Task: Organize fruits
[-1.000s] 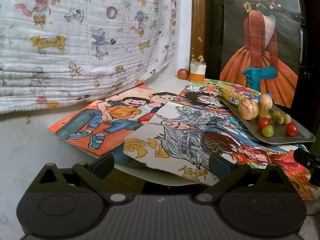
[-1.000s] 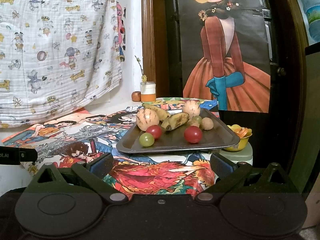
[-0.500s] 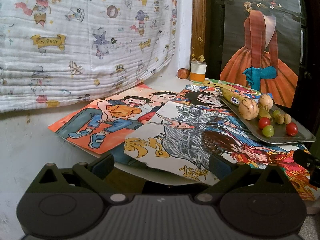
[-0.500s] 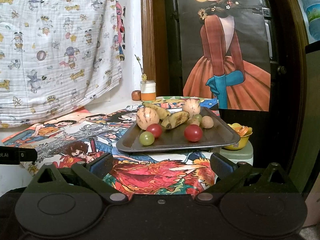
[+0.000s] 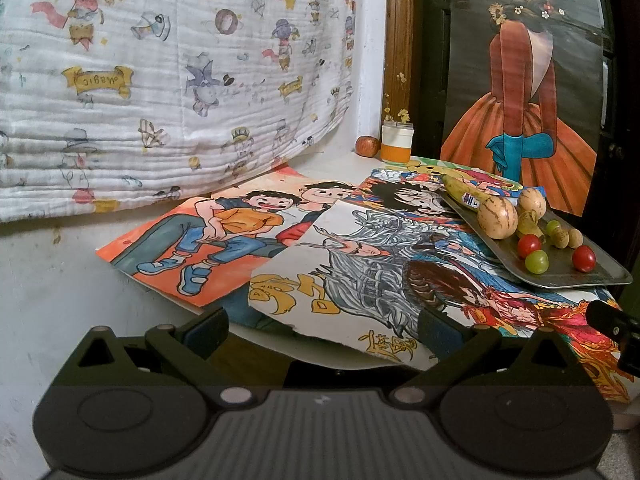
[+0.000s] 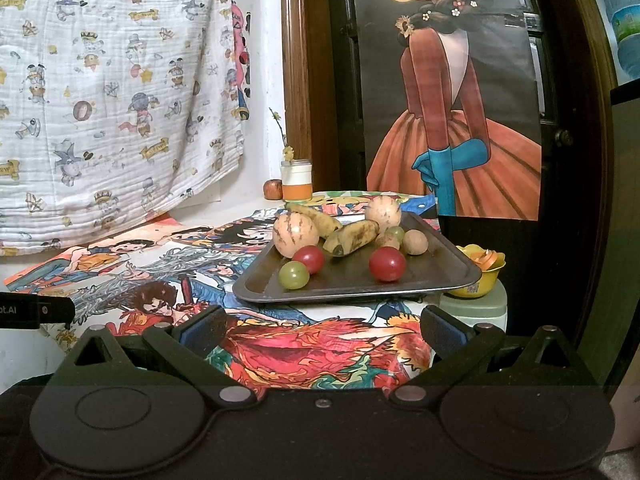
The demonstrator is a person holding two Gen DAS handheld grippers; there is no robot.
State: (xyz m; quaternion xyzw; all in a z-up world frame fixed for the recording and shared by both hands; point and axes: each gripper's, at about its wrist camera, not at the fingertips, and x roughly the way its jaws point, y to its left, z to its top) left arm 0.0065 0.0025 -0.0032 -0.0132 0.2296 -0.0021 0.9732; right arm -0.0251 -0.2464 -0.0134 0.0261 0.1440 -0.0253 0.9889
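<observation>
- Cartoon posters point(image 5: 248, 236) cover the table; a metal tray point(image 6: 360, 280) on them carries the fruits point(image 6: 296, 235).
- Right tongs point(image 6: 322, 330) gape wide, empty, near the tray.
- Left tongs point(image 5: 322, 326) likewise wide, well apart from it.

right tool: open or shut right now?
Open. The right tool has its fingers spread wide with nothing between them, short of the tray.

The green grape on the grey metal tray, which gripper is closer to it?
Right. The right gripper faces the green grape head-on, just before the grey metal tray. The left gripper sits farther back, off to its left.
</observation>
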